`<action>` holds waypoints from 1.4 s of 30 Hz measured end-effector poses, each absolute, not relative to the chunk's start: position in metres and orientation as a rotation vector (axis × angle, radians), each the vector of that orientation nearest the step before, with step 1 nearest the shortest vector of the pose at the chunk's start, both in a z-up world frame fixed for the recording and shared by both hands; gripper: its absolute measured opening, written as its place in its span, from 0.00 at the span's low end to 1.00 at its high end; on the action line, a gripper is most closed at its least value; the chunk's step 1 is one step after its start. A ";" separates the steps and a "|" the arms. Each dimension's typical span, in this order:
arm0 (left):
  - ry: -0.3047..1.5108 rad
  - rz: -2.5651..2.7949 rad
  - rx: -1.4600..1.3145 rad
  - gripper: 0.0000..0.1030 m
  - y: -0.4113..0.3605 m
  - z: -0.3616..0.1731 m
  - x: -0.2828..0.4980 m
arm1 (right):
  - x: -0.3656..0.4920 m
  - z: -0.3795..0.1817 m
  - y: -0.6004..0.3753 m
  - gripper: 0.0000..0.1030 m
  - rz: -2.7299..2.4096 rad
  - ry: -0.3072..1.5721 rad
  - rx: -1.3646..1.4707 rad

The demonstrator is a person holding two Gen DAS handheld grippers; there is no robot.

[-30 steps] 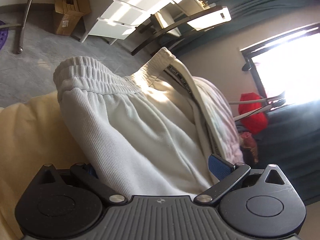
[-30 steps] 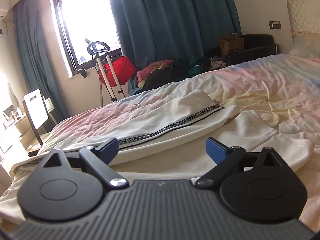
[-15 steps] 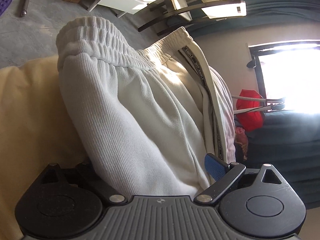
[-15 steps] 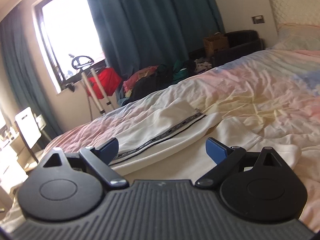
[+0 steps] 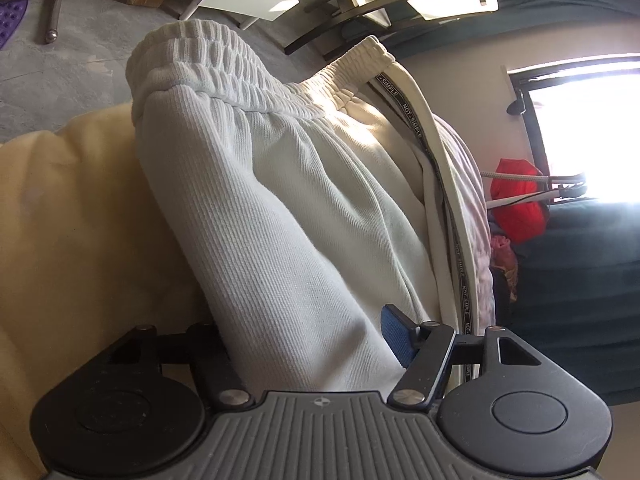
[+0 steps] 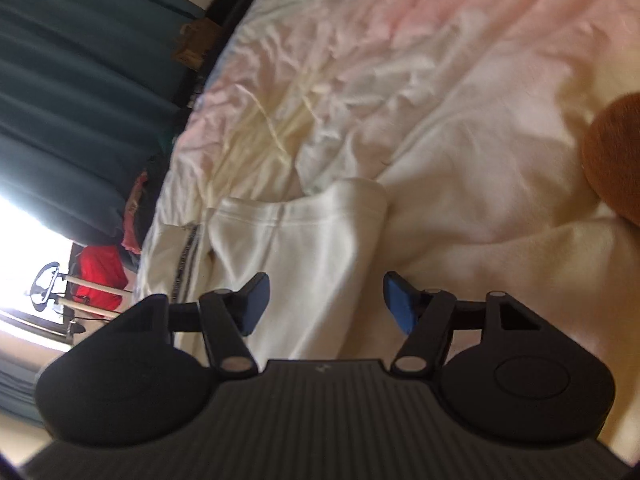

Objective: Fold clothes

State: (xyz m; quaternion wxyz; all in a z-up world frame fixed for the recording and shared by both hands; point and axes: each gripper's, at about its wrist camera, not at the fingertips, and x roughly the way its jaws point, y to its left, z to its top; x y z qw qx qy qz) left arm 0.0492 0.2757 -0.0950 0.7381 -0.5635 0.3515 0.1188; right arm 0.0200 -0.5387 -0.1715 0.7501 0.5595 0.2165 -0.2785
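**White trousers bunched in the left tool, right tool over the hem**

In the left wrist view, the left tool point(image 5: 308, 344) has a thick fold of the white ribbed trousers point(image 5: 296, 216) between its fingers. Its jaws have just been closing on that fold; the left-hand finger is buried behind the cloth, so I cannot tell whether the pads press it. The elastic waistband point(image 5: 208, 60) rises at the far end, and a lettered side stripe point(image 5: 460, 264) runs along the right edge.

The right tool point(image 6: 324, 304) stands apart, nothing between its fingers; its jaws have just been closing too. It hovers over the trousers' hem end point(image 6: 320, 236), lying on the bed point(image 6: 420, 60). This view is blurred and tilted. A brown shape point(image 6: 616, 168) is cut off at the right edge.

The crumpled pastel sheet covers the bed. Teal curtains point(image 6: 72, 80) flank a glaring window point(image 5: 588, 120); a red bag point(image 5: 518, 200) sits below it.
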 end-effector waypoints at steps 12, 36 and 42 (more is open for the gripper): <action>0.653 0.266 -1.337 0.55 0.296 -0.100 0.055 | 0.053 -0.175 -0.534 0.09 -0.578 0.419 1.185; 0.500 0.230 -0.895 0.10 0.288 0.031 0.214 | 0.243 -0.014 -0.506 0.07 -0.460 0.241 0.561; 0.612 0.336 -0.832 0.10 0.277 -0.014 0.351 | 0.395 -0.051 -0.495 0.07 -0.519 0.356 0.457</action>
